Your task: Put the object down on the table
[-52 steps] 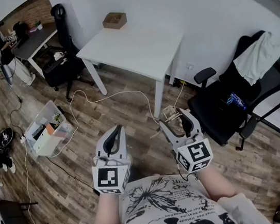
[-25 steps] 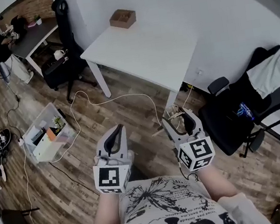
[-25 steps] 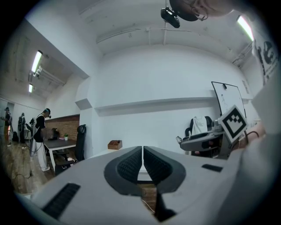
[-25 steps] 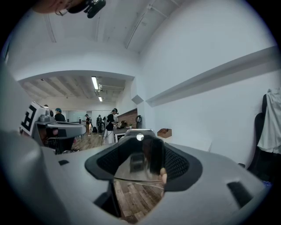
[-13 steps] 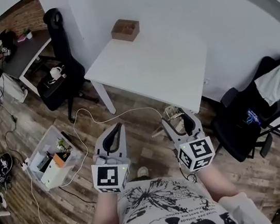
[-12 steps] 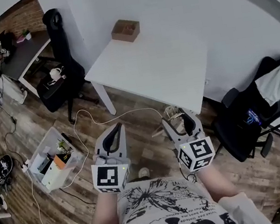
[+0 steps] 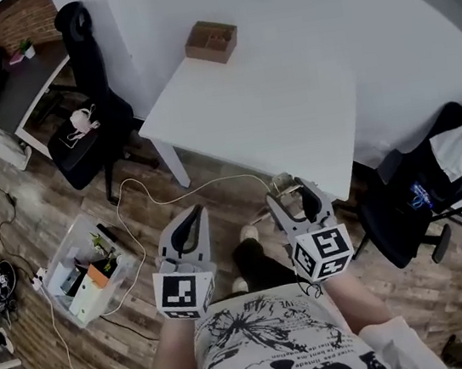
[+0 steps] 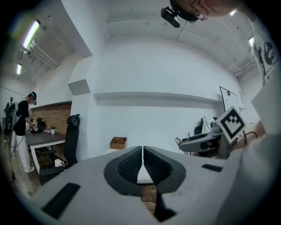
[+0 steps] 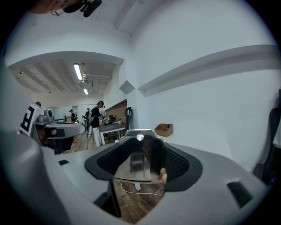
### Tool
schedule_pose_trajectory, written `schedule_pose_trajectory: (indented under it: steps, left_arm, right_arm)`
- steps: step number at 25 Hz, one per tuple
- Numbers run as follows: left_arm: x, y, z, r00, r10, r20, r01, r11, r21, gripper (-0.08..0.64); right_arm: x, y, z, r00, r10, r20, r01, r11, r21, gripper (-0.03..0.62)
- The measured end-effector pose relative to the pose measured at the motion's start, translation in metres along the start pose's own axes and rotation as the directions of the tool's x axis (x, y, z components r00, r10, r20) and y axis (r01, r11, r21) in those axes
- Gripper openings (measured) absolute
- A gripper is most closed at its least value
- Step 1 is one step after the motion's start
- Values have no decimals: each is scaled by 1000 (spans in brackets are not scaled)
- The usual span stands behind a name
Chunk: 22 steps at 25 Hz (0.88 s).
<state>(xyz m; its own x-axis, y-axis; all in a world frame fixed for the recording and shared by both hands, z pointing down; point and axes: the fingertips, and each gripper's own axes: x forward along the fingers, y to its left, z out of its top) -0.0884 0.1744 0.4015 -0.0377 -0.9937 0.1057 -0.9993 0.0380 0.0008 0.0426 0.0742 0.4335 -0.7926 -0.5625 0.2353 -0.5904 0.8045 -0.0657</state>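
Held object [image 9: 140, 163] — table [image 7: 280, 107] ahead, box [image 7: 210, 41], chair [image 7: 93, 75] beside

The tabletop [image 7: 262, 106] now lies much nearer than before. Its near edge has come up just ahead of the right gripper [image 7: 289, 191] and the clear object [image 9: 139, 160] in its fingers, and the left gripper [image 7: 190, 218] is closer to that edge too. A dark trouser leg [image 7: 258, 263] and a pale shoe [image 7: 246, 234] now show short of the tabletop, between the grippers.
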Motion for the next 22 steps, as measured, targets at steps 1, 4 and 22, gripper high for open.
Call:
schedule_pose_trajectory:
  steps: [1,4,22]
  left_arm:
    - [8,7,-3,1000,5,-6,-5,1000,-4,12]
    - [38,30,-5,1000,20,-21,-20,1000,-3,12]
    - [301,98,48,998,-66,17,64,994,90,12]
  right_arm:
    - [12,-3,0,1000,1,-3,-1,1000,3,279]
    - [50,-16,3,1000,8,-5,-8,1000,12,279]
    - [248,-184,60,994,-112,12,112,993,37,279]
